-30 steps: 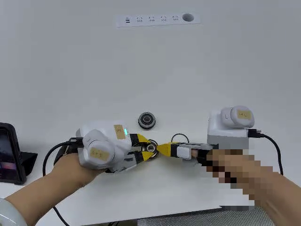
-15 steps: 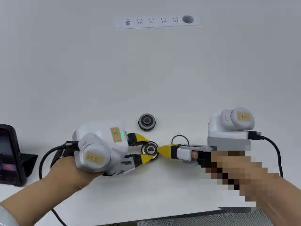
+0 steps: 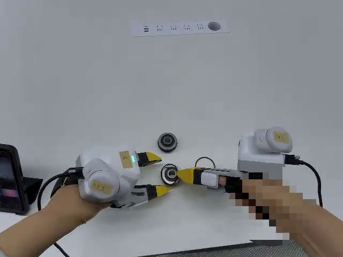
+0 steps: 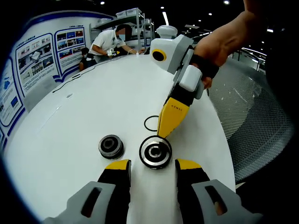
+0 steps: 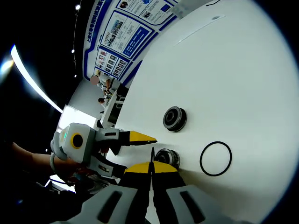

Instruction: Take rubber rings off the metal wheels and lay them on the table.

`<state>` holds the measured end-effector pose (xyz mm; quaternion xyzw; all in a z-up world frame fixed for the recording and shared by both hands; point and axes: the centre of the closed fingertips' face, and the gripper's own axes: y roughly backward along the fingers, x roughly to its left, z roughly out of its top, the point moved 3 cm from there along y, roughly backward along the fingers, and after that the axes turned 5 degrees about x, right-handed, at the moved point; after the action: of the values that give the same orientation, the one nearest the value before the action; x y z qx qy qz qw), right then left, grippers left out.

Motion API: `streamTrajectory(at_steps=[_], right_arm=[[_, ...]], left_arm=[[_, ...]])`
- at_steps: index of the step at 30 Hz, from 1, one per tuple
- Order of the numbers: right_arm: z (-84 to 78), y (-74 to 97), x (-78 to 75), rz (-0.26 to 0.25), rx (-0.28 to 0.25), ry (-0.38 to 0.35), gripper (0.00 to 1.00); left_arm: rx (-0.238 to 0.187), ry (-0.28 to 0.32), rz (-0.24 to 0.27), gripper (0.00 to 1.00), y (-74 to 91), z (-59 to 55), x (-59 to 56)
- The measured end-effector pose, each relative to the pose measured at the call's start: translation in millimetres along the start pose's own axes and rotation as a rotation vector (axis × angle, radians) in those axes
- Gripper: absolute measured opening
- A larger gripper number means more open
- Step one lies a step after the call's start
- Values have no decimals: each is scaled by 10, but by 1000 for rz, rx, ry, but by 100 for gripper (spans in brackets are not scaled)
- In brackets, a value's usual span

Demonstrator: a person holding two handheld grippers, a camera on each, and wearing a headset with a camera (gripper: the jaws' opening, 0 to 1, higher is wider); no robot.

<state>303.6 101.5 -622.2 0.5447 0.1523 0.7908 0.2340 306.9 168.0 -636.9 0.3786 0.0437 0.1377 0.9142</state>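
Left gripper (image 3: 159, 173), jaws spread wide and holding nothing, brackets a small round metal wheel (image 4: 155, 152) lying flat on the white table (image 3: 107, 80). Right gripper (image 3: 180, 174), jaws pressed together, touches its tip to that wheel's rim; whether it pinches rubber there cannot be told. One thin black rubber ring (image 5: 216, 143) lies loose on the table just beside the right gripper, and a second, dark-rimmed metal wheel (image 3: 168, 141) rests farther back.
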Motion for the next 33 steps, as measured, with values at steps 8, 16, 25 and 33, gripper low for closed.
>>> streamTrajectory(at_steps=[8, 16, 25, 33], right_arm=[[29, 91, 36, 9, -25, -4, 2], [70, 284, -116, -28, -67, -28, 2], [113, 503, -391, -94, -108, -66, 2], [85, 550, -578, -150, -103, -87, 2]], left_arm=[[8, 22, 18, 44, 32, -65, 37], [6, 43, 31, 48, 53, -81, 62], [6, 55, 32, 47, 63, -102, 59], [7, 62, 32, 46, 62, -105, 65]])
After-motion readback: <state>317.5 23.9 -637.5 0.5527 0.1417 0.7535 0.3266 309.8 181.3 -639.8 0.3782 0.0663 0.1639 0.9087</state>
